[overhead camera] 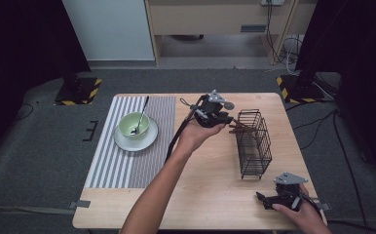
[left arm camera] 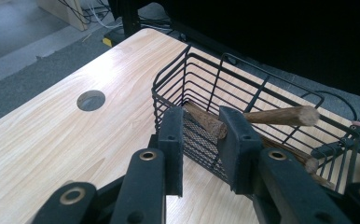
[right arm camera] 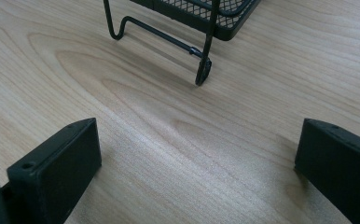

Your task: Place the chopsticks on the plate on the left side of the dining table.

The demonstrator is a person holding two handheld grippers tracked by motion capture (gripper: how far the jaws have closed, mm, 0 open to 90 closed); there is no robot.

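Note:
A black wire basket (overhead camera: pixel 254 142) stands on the wooden table (overhead camera: pixel 210 180), right of centre, with brown wooden sticks (overhead camera: pixel 238 128) lying in it and poking out at its far left. My left gripper (overhead camera: pixel 229 120) is held level at that end of the basket. In the left gripper view the jaws (left arm camera: pixel 200 140) stand a little apart. The near end of one stick (left arm camera: pixel 207 122) lies in the gap, close to the right pad (left arm camera: pixel 236 144), and I see no squeeze on it. My right gripper (overhead camera: pixel 265 199) rests near the front right corner, wide open (right arm camera: pixel 197 163) and empty.
A green bowl (overhead camera: pixel 134 125) with a spoon (overhead camera: pixel 140 117) sits on a white plate (overhead camera: pixel 127 143) on a striped placemat (overhead camera: pixel 122 165) at the left. The basket's foot (right arm camera: pixel 201 70) is just ahead of the right jaws. A round hole (left arm camera: pixel 91 100) marks the tabletop.

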